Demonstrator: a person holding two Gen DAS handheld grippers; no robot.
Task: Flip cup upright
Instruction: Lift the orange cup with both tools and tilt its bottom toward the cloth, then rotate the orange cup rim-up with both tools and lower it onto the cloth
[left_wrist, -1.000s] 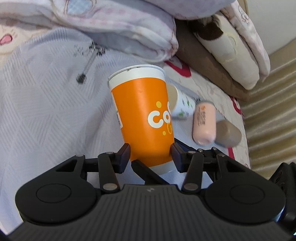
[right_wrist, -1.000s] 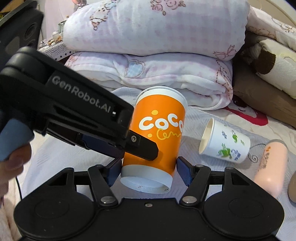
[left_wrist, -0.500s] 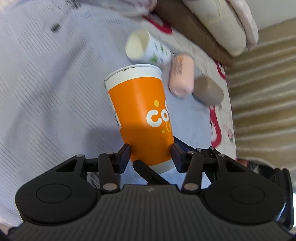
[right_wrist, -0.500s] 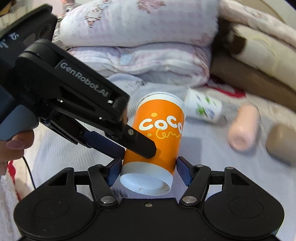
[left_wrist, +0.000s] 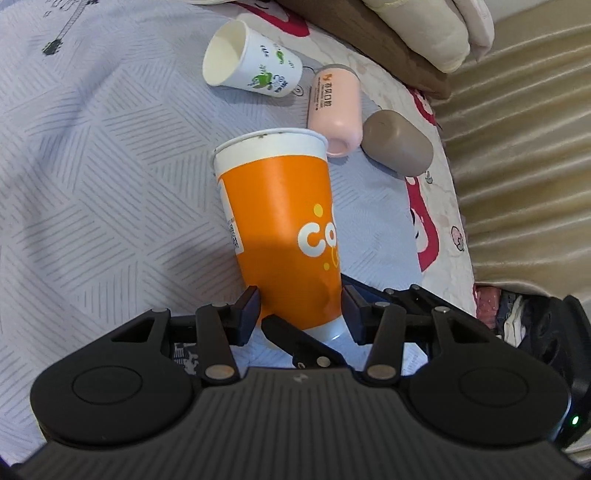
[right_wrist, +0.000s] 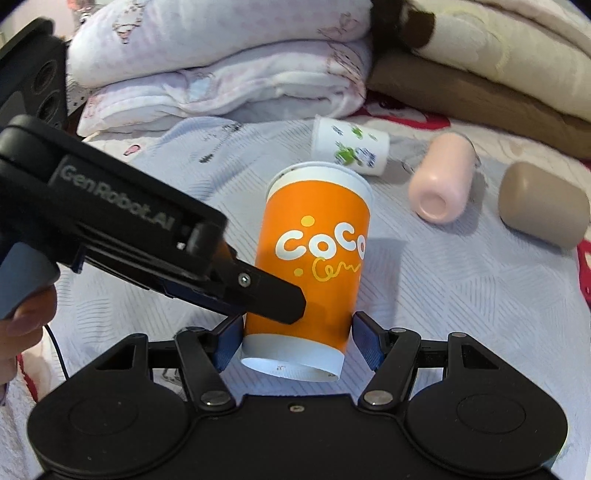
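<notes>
Gripping the orange cup (left_wrist: 284, 229) near its base, the left claw (left_wrist: 301, 314) sits at the bottom centre of its own frame with its fingers narrowed onto the cup's lower wall. The cup's long axis runs straight away from the claw toward the upper middle of the frame, base nearest, white rim farthest. In the right wrist view the right claw (right_wrist: 299, 347) brackets the same base at lower centre; the left finger touches the wall, while a sliver of gap shows at the right finger, so I cannot tell whether it grips. The left claw crosses in from the frame's left, one finger laid across the cup's lower side. Both are equally near. The cup seems lifted off the bed (left_wrist: 92, 177); setting its base down looks like the remaining step. Farther up lie a small white cup (left_wrist: 251, 62), a pink bottle (left_wrist: 334, 107) and a brown cap (left_wrist: 397, 144), all on their sides.
</notes>
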